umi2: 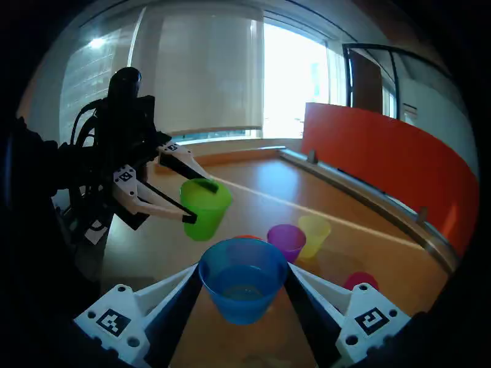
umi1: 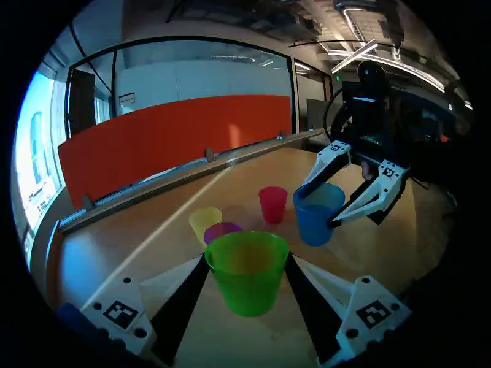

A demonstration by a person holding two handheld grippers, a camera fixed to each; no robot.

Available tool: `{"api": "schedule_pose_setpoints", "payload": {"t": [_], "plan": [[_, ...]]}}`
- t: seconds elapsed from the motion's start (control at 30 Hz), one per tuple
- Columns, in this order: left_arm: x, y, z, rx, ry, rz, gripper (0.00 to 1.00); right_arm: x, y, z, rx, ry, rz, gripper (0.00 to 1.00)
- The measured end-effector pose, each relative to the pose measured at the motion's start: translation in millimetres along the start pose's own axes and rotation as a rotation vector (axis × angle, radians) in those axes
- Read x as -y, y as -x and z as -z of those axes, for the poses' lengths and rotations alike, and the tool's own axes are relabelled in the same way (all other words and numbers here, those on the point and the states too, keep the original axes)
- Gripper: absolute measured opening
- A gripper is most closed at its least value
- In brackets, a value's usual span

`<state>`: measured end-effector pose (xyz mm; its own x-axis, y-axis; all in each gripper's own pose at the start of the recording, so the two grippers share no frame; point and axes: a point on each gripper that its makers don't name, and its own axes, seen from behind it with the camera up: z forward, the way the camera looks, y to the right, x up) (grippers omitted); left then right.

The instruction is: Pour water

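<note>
Left gripper [umi1: 245, 260] is clamped on the green cup [umi1: 247, 270], one finger pressing each side just under the rim. The cup sits upright and, from what I can make out in the left gripper view, it looks empty. Right gripper [umi2: 243, 270] has the same kind of hold on the blue cup [umi2: 243, 288], also upright, and in the right gripper view you can see a bit of water [umi2: 242, 293] in the bottom of it. So the water is in the blue cup, in the right gripper.

The two held cups are near each other but not touching, over the wooden table [umi1: 123, 245]. I can't really tell whether either one is lifted clear or just resting on it. Three spare cups stand on the table between and behind them: yellow cup [umi1: 204, 221], purple cup [umi1: 221, 232] right beside it, and pink cup [umi1: 272, 203] a little further off.

My read is that both cups are grabbed and the pour itself hasn't started, since nothing is tilted. The next move would be bringing the blue rim up over the green one's mouth, then tipping slowly. The green cup has to be kept level and steady, and the fingers on the blue cup shouldn't slip while it rotates. There isn't much water, so it'll need a fair tilt.
</note>
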<state>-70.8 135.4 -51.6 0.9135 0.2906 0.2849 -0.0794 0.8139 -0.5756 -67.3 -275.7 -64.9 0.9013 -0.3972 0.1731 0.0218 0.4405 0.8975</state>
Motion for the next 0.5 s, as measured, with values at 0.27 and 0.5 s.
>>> {"api": "schedule_pose_setpoints", "payload": {"t": [0.27, 0.5], "plan": [[4.1, 21, -2.3, 0.055, -0.016, -0.012, 0.87, 1, 11, -5.2, 0.03, -0.013, 0.0, 0.91], [3.6, 41, -5.1, 0.121, -0.007, -0.019, 0.88, 2, 21, -11.4, 0.053, -0.024, -0.006, 0.91]]}}
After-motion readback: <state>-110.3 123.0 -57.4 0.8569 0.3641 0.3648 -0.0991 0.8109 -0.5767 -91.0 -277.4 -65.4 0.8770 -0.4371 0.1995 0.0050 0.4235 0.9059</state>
